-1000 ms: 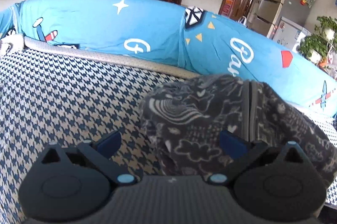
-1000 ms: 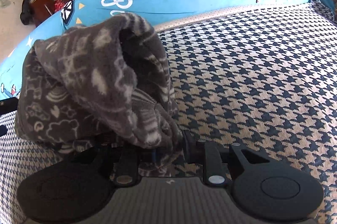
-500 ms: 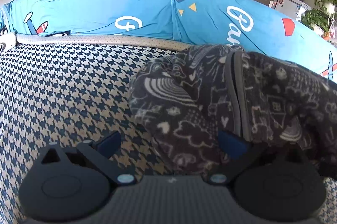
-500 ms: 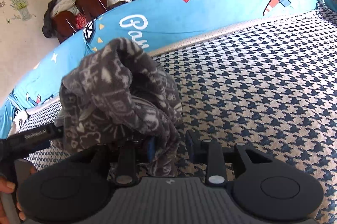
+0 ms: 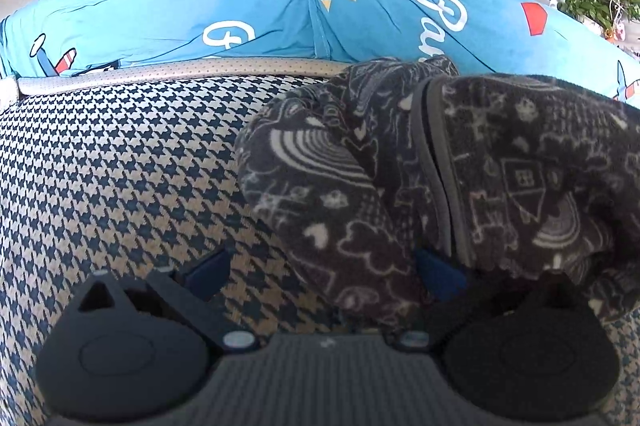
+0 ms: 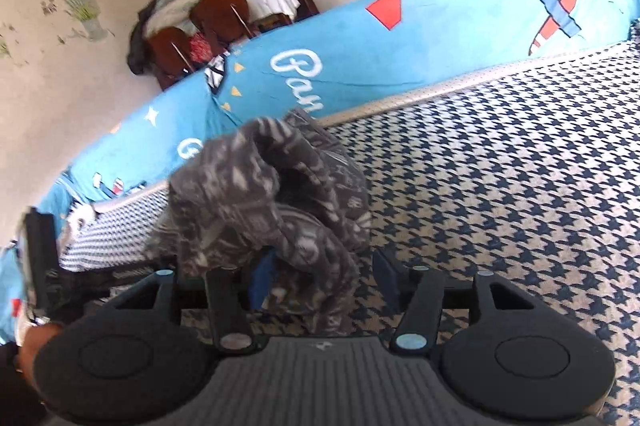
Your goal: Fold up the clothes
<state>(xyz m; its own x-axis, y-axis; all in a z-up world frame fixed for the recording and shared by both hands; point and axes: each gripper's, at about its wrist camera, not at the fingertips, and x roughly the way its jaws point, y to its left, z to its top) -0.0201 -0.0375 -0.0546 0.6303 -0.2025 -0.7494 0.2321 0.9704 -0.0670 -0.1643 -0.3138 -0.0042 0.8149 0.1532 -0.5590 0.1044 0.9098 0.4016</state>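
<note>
A dark grey fleece garment (image 5: 400, 185) with white doodle prints lies bunched on the houndstooth sofa seat (image 5: 120, 165). My left gripper (image 5: 322, 272) is open, its jaws wide. The garment's near edge drapes over its right finger (image 5: 438, 274), and the left finger (image 5: 208, 272) is bare above the seat. In the right wrist view the garment (image 6: 272, 193) stands in a heap just ahead of my right gripper (image 6: 324, 278). That gripper's jaws are opening. A fold of the cloth hangs between them against the left pad (image 6: 262, 276), while the right pad (image 6: 386, 278) is clear of it.
A blue printed cushion (image 5: 240, 13) runs along the back of the seat. The person's hand (image 6: 36, 346) and the black body of the other gripper (image 6: 38, 254) are at the left edge of the right wrist view. Chairs (image 6: 200, 33), a doorway and a fridge stand beyond.
My right gripper's jaws went from shut on the garment's fold to apart, and it drew back and up. The left gripper sank closer to the garment, which now fills more of its view.
</note>
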